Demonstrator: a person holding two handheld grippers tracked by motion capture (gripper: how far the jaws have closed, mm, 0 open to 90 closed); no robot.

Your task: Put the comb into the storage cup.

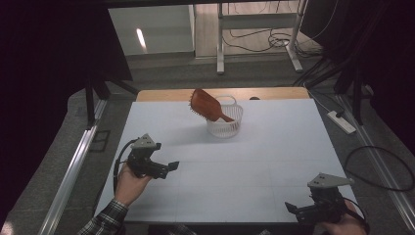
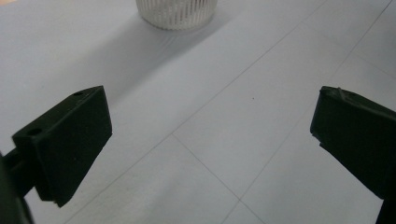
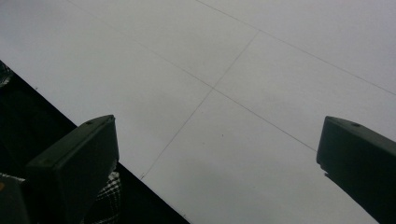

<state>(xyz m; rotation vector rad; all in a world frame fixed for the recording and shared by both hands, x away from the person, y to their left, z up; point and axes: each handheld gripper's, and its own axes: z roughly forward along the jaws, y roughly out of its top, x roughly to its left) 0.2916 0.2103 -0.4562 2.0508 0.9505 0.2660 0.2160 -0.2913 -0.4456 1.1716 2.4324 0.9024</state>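
Observation:
A brown hairbrush [image 1: 206, 106] leans tilted in a small white slatted basket [image 1: 229, 127] at the back middle of the white table [image 1: 254, 161]; its head sticks out over the basket's left rim. My left gripper [image 1: 169, 167] is at the table's left, held by a hand, jaws wide open and empty. The left gripper view shows its open gripper [image 2: 210, 140] above bare table, with the basket's base [image 2: 177, 14] farther off. My right gripper [image 1: 292, 209] is at the near right corner. In the right gripper view that gripper [image 3: 219, 163] is open over the table's near edge.
A wooden strip [image 1: 161, 94] runs along the table's far edge. Past it stand a metal desk frame [image 1: 220, 44] and cables on the floor. A power strip [image 1: 341, 122] lies on the floor to the right. An aluminium rail [image 1: 73, 166] runs along the left.

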